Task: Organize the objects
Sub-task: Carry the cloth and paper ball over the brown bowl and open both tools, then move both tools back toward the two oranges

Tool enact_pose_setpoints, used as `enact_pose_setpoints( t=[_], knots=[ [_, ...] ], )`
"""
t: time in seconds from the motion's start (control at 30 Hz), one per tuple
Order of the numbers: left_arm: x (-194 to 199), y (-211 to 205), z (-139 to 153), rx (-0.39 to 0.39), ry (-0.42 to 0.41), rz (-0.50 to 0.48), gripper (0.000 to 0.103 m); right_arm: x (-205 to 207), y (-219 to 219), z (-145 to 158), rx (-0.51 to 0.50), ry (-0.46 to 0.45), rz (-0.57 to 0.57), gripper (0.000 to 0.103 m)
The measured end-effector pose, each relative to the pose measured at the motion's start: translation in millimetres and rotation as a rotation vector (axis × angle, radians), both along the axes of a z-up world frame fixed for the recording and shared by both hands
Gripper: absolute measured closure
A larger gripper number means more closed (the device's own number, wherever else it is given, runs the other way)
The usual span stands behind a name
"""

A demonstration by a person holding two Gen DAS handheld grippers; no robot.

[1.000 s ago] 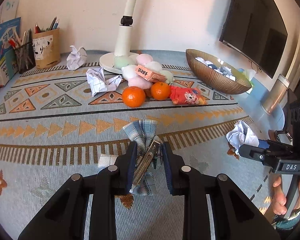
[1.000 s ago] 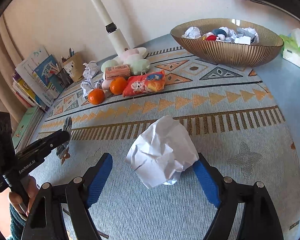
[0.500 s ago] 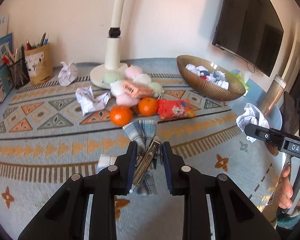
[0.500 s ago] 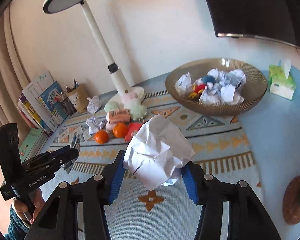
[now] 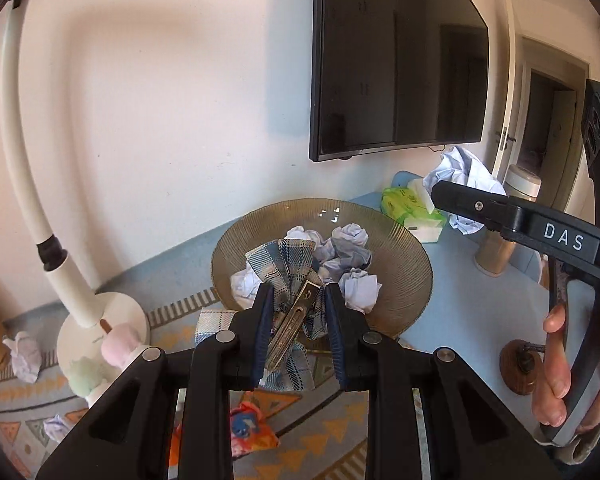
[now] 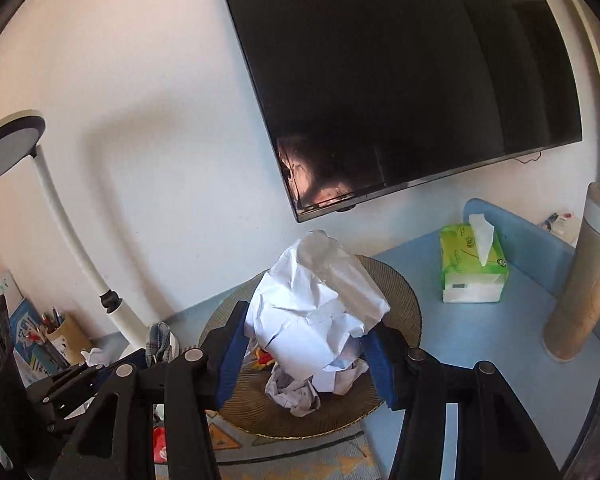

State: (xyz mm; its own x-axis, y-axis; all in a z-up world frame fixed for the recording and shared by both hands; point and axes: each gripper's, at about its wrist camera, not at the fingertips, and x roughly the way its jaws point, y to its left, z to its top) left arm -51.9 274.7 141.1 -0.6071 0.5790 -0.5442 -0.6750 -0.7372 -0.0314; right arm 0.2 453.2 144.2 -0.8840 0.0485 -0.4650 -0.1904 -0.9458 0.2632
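**Both loads over the bowl**

Left gripper [image 5: 296,300] clamps the plaid bow clip [image 5: 286,268] above the near rim of the gold bowl [image 5: 404,276]. Right gripper [image 6: 304,344] grips the crumpled paper [image 6: 312,312] over the bowl's middle; bare blue tabletop [image 6: 480,344] lies rightward.

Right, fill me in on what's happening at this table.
A person is tidying with a handheld gripper in each hand. The left gripper is shut on a plaid bow hair clip, and the right gripper is shut on a crumpled paper ball. Both are held over the ribbed bowl, which already contains several paper wads. Neither item has been dropped in yet.
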Motion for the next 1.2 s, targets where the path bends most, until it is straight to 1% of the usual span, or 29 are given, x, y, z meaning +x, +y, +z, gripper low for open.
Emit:
enact_pose_setpoints(
  t=[0.03,0.07,0.1,0.13,0.17,0.2,0.23,0.3,0.43,0.5,0.57,0.63,0.73,0.83,0.9,0.97,1.03,1.1,1.13,1.17,1.2],
  knots=[
    [-7.4,6.4,-2.8,-0.001,0.002,0.004,0.076,-7.3,2.8,-5.3,-0.005,-0.006,-0.004,0.047],
    [-13.5,12.1,-5.6,-0.004,0.011,0.011,0.064,-14.4,5.3,-10.6,-0.004,-0.022,-0.014,0.037],
    [-17.9,16.7,-8.0,-0.008,0.019,0.013,0.056,-19.1,7.6,-16.4,-0.007,-0.04,-0.021,0.033],
    [-21.3,20.0,-9.9,-0.014,0.02,0.014,0.03,-22.0,9.9,-21.9,-0.017,-0.055,-0.018,0.032],
    [-23.1,20.7,-11.4,-0.013,0.018,0.019,0.008,-23.3,11.3,-26.3,-0.03,-0.071,-0.008,0.032],
    [-21.9,18.1,-11.9,0.003,0.021,0.026,0.006,-22.7,13.4,-30.8,-0.038,-0.079,0.002,0.032],
    [-19.7,13.8,-11.7,0.017,0.025,0.031,0.006,-20.1,13.3,-32.4,-0.039,-0.082,0.002,0.032],
    [-15.4,3.6,-10.6,0.023,0.006,0.036,0.005,-12.2,10.9,-31.5,-0.033,-0.089,0.003,0.032],
    [-2.3,-33.9,-1.4,0.049,-0.015,0.088,0.005,11.7,-6.4,-19.0,-0.038,-0.069,0.058,0.031],
    [9.5,-61.7,6.4,0.075,-0.016,0.13,0.005,24.4,-24.3,-12.0,-0.033,-0.06,0.098,0.028],
    [24.2,-92.5,14.1,0.106,-0.015,0.175,0.001,37.5,-48.3,-8.0,-0.036,-0.055,0.154,0.015],
    [42.1,-124.9,19.5,0.147,-0.002,0.219,0.001,49.6,-74.4,-12.1,-0.05,-0.052,0.219,0.013],
    [66.6,-169.9,18.7,0.192,0.024,0.336,0.001,57.8,-113.5,-36.2,-0.053,-0.097,0.305,0.013],
    [78.0,-204.3,0.8,0.194,0.004,0.442,0.001,60.3,-139.0,-74.3,-0.019,-0.14,0.319,0.013],
    [80.9,-222.1,-19.7,0.149,-0.013,0.514,0.001,60.5,-147.7,-98.6,0.019,-0.17,0.307,0.013],
    [80.5,-236.7,-43.4,0.104,-0.044,0.572,0.001,62.4,-148.8,-115.7,0.007,-0.191,0.304,0.013],
    [81.2,-250.2,-62.7,0.091,-0.069,0.617,0.001,62.7,-146.8,-122.1,0.011,-0.196,0.289,0.013],
    [82.3,-259.9,-77.2,0.114,-0.095,0.64,0.001,66.1,-148.1,-118.4,0.031,-0.163,0.286,0.011],
    [81.4,-263.5,-84.0,0.131,-0.105,0.65,0.001,66.7,-149.4,-118.7,0.042,-0.161,0.281,0.005],
    [79.5,-266.2,-91.6,0.139,-0.121,0.665,0.001,66.5,-151.1,-118.7,0.056,-0.165,0.275,0.002],
    [75.1,-265.7,-95.2,0.121,-0.16,0.68,0.001,66.2,-154.4,-117.6,0.077,-0.166,0.272,0.002]
  ],
)
